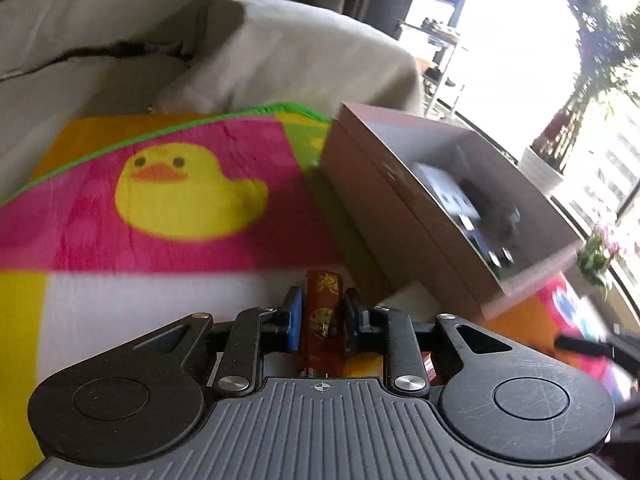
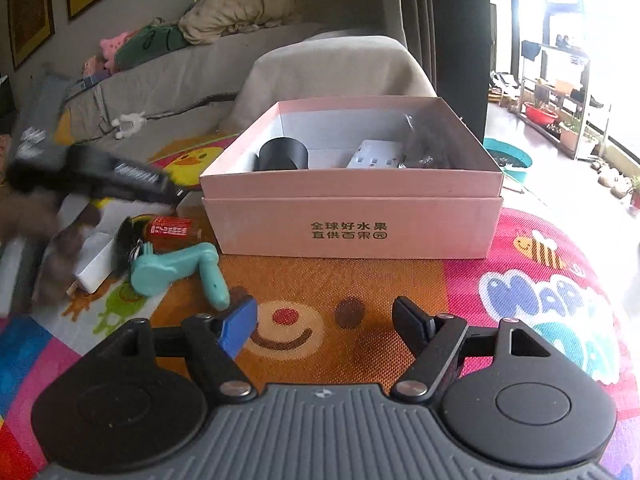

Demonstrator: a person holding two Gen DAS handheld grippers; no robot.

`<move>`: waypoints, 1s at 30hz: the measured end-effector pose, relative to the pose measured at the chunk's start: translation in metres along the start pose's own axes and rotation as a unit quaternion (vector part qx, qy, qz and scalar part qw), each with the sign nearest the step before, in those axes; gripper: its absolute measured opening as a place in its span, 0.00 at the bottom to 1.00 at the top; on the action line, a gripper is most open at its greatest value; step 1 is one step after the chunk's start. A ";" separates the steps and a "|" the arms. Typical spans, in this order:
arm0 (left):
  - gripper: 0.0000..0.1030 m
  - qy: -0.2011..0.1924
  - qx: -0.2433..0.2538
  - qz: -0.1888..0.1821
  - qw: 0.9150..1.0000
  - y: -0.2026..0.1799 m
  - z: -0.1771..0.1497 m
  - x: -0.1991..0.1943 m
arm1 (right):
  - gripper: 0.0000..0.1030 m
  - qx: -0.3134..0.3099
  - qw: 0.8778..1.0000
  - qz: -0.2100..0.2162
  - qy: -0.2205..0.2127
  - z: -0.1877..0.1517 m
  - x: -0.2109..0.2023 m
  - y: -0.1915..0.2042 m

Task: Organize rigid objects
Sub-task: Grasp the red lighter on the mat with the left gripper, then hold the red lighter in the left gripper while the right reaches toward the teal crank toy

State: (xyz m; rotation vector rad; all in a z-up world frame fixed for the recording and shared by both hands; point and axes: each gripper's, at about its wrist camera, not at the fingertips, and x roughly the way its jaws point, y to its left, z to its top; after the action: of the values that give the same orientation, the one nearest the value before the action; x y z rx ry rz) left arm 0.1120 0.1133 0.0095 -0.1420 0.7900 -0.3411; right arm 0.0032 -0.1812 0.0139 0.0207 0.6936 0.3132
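Note:
My left gripper (image 1: 322, 316) is shut on a small red bottle (image 1: 322, 312) with gold print, its blue pads pressing both sides above the colourful play mat (image 1: 160, 240). In the right wrist view the same gripper (image 2: 174, 200) is a dark blur reaching over a pile of objects, with the red-labelled bottle (image 2: 172, 232) at its tip. A pink cardboard box (image 2: 352, 216) stands in the middle of the mat and holds a black cylinder (image 2: 282, 154), a white socket block (image 2: 376, 154) and dark items. My right gripper (image 2: 326, 328) hangs open and empty over the mat in front of the box.
A teal plastic tool (image 2: 176, 268), a white charger (image 2: 94, 264) and keys (image 2: 136, 248) lie left of the box. A grey sofa (image 2: 180, 80) runs behind the mat. The box (image 1: 400, 216) sits right of the left gripper. Windows and plants are at the far right.

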 end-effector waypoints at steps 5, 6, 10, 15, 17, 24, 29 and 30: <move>0.25 0.008 0.047 -0.018 0.999 -0.025 -0.029 -0.022 | 0.73 -0.004 1.000 -0.002 -0.004 -0.003 -0.005 0.002; 0.25 0.014 0.050 -0.030 0.998 -0.029 -0.034 -0.027 | 0.73 -0.004 1.000 -0.002 -0.002 -0.004 -0.006 0.003; 0.25 0.033 0.076 -0.072 0.994 -0.050 -0.060 -0.050 | 0.73 0.001 1.000 0.001 0.000 -0.009 -0.012 0.003; 0.26 0.005 0.075 -0.042 0.996 -0.060 -0.077 -0.077 | 0.80 0.017 1.000 -0.008 0.006 -0.012 -0.014 -0.001; 0.25 -0.023 0.049 -0.019 0.998 -0.055 -0.070 -0.081 | 0.81 0.024 1.000 -0.014 0.008 -0.012 -0.014 -0.003; 0.25 -0.056 -0.099 0.026 0.993 -0.015 -0.019 -0.036 | 0.82 0.028 0.999 -0.019 0.010 -0.015 -0.015 -0.003; 0.22 -0.014 -0.063 0.012 0.998 -0.032 -0.019 -0.006 | 0.82 0.038 0.999 -0.013 0.008 -0.018 -0.019 -0.007; 0.22 -0.012 -0.055 0.007 0.998 -0.036 -0.023 -0.008 | 0.82 0.039 0.999 -0.011 0.007 -0.018 -0.019 -0.008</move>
State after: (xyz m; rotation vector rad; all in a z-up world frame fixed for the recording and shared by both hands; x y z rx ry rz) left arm 0.0814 0.0827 0.0082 -0.2427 0.7848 -0.2831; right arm -0.0200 -0.1955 0.0110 0.0858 0.7202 0.2650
